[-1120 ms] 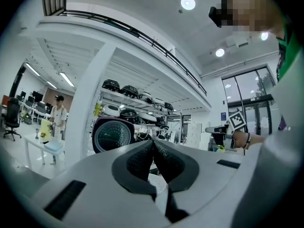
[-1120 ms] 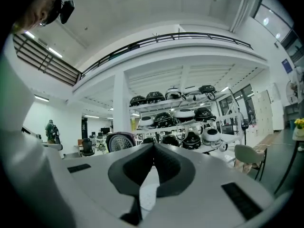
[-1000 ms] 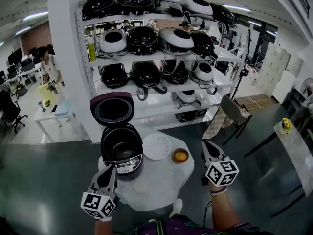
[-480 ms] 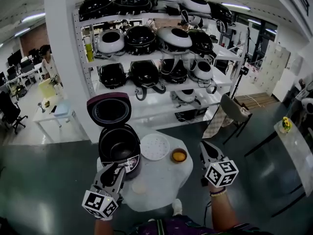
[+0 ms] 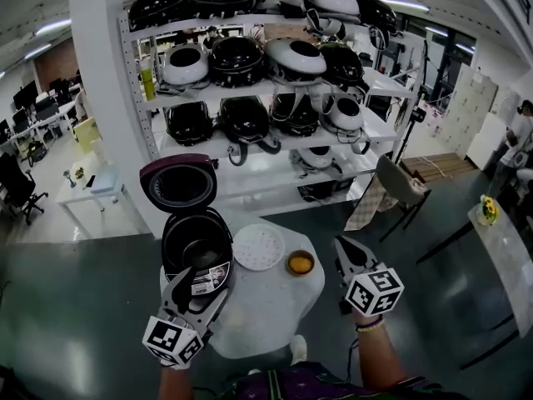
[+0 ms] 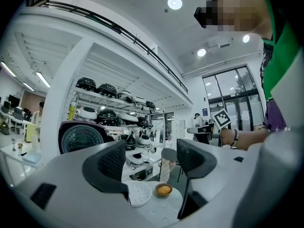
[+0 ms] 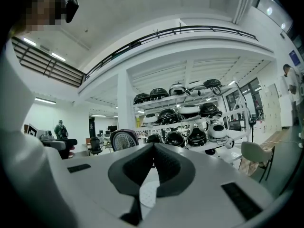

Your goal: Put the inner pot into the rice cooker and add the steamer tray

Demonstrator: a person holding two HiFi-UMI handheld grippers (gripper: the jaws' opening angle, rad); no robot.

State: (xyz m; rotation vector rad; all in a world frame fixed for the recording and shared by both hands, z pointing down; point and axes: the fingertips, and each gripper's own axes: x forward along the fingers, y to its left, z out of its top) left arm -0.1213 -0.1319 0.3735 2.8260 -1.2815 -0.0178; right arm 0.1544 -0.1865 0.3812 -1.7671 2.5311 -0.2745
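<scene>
The rice cooker (image 5: 196, 255) stands on the left of the round white table (image 5: 271, 307), its lid (image 5: 178, 183) up. Its inside is dark, and I cannot tell the inner pot from the body. The white perforated steamer tray (image 5: 258, 247) lies flat right of the cooker and shows again in the left gripper view (image 6: 139, 194). My left gripper (image 5: 198, 285) hangs just in front of the cooker; its jaws have just been opening and stand open with nothing between them (image 6: 151, 158). My right gripper (image 5: 341, 247) is shut and empty right of the table (image 7: 153, 167).
A small bowl with orange contents (image 5: 300, 263) sits right of the tray. Behind the table, white shelves (image 5: 250, 94) hold several rice cookers. A chair (image 5: 398, 188) stands to the right. A small white side table (image 5: 92, 192) is at the left.
The left gripper's jaws have gone from shut to wide open, and it has drawn back a little from the cooker's front. The right gripper has stayed where it was.
</scene>
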